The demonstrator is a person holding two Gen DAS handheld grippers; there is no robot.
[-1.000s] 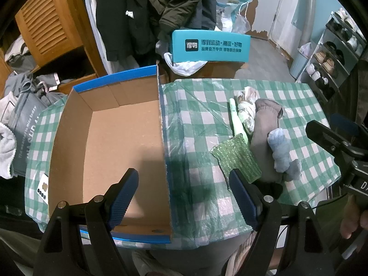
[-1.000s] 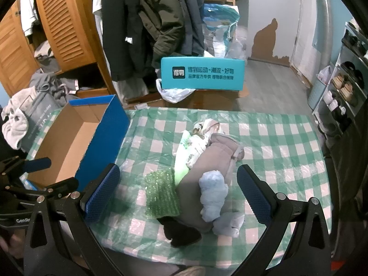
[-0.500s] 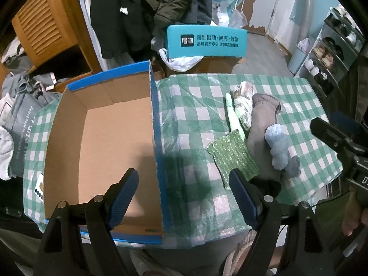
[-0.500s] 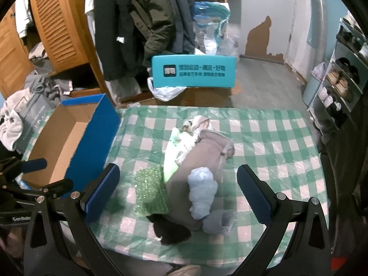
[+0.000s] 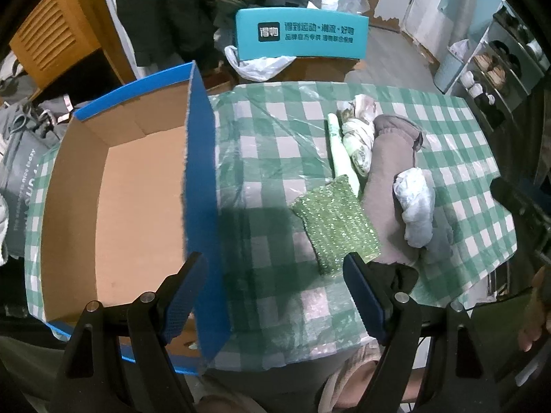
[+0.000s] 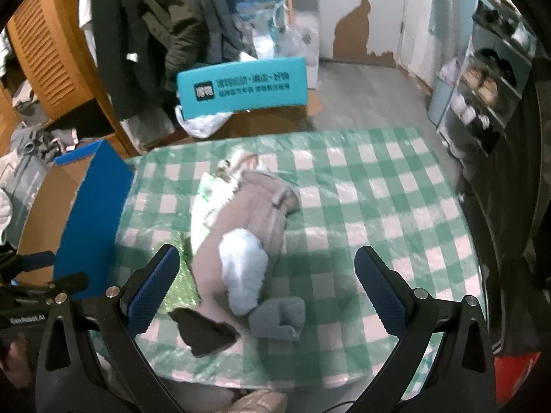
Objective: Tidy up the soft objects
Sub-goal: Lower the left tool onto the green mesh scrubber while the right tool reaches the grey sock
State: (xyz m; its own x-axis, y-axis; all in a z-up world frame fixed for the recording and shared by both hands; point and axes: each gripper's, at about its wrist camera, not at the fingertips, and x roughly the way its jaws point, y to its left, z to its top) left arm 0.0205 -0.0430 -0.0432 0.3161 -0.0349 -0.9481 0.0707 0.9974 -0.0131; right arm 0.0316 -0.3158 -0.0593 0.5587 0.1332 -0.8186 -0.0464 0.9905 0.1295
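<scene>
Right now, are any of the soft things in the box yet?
Not yet. The cardboard box shows only bare floor. Nothing is in hand: the left gripper and right gripper are both open. Everything is left, lying on the checked cloth: the brown garment, light blue sock, grey sock, dark sock and green sparkly cloth.

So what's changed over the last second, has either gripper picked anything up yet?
No. Both are open and empty. The right gripper has moved in lower over the pile, now framing the light blue sock. The left gripper has shifted right, straddling the right wall of the cardboard box. The brown garment, green sparkly cloth, grey sock and black sock lie where they were.
</scene>
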